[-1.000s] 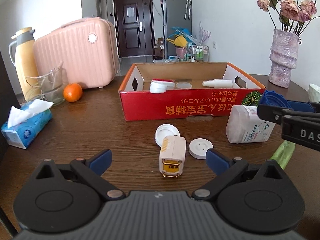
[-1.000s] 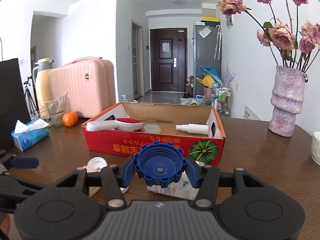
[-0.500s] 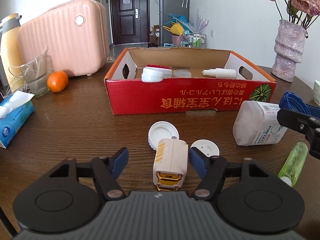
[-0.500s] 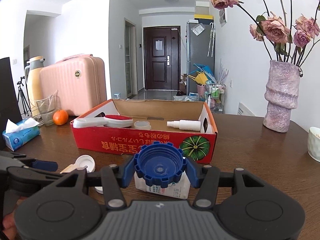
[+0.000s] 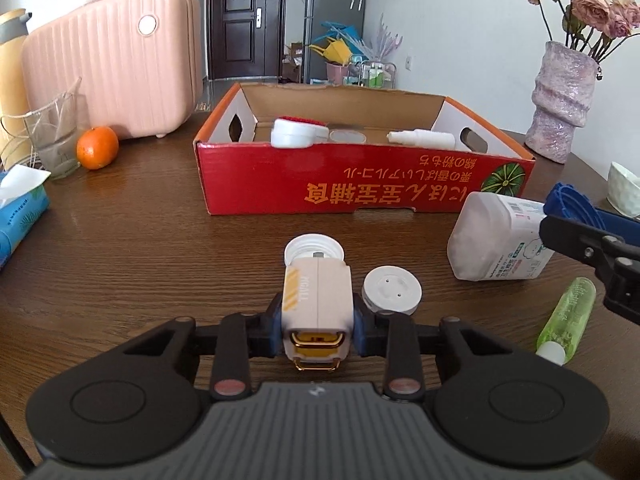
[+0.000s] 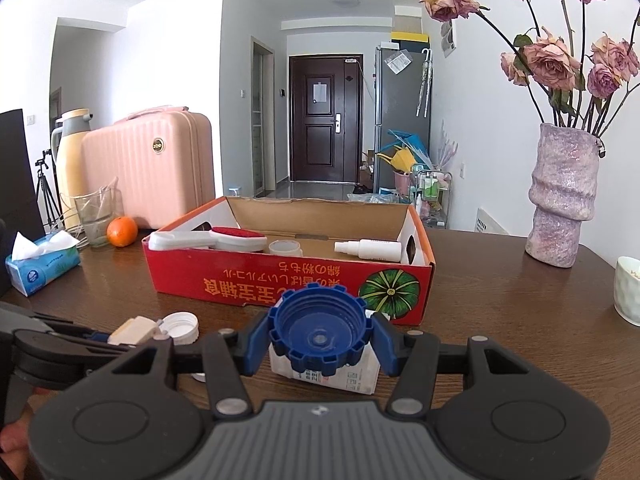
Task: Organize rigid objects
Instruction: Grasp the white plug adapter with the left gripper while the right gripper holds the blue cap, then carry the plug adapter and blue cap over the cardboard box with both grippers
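Note:
My left gripper (image 5: 318,330) is shut on a cream box-shaped gadget with a gold clip (image 5: 317,312) that lies on the wooden table. Two white lids (image 5: 314,249) (image 5: 392,289) lie just beyond it. My right gripper (image 6: 319,342) is shut on a blue screw cap (image 6: 319,334), held above a white jar lying on its side (image 6: 326,376). From the left wrist that jar (image 5: 496,240) lies at the right, with a green tube (image 5: 568,318) nearer. The red cardboard box (image 5: 360,194) behind holds a white-and-red brush (image 5: 298,133), a small round tub (image 5: 347,136) and a white spray bottle (image 5: 422,138).
At the left stand a tissue pack (image 5: 20,210), a glass jug (image 5: 56,136), an orange (image 5: 97,148), a pink suitcase (image 5: 112,76) and a yellow thermos (image 6: 72,160). A purple vase with roses (image 6: 564,196) and a white cup (image 6: 628,290) stand at the right.
My left gripper moved forward and down over the cream gadget and its jaws went from wide open to shut on it. The right gripper kept still with the blue cap.

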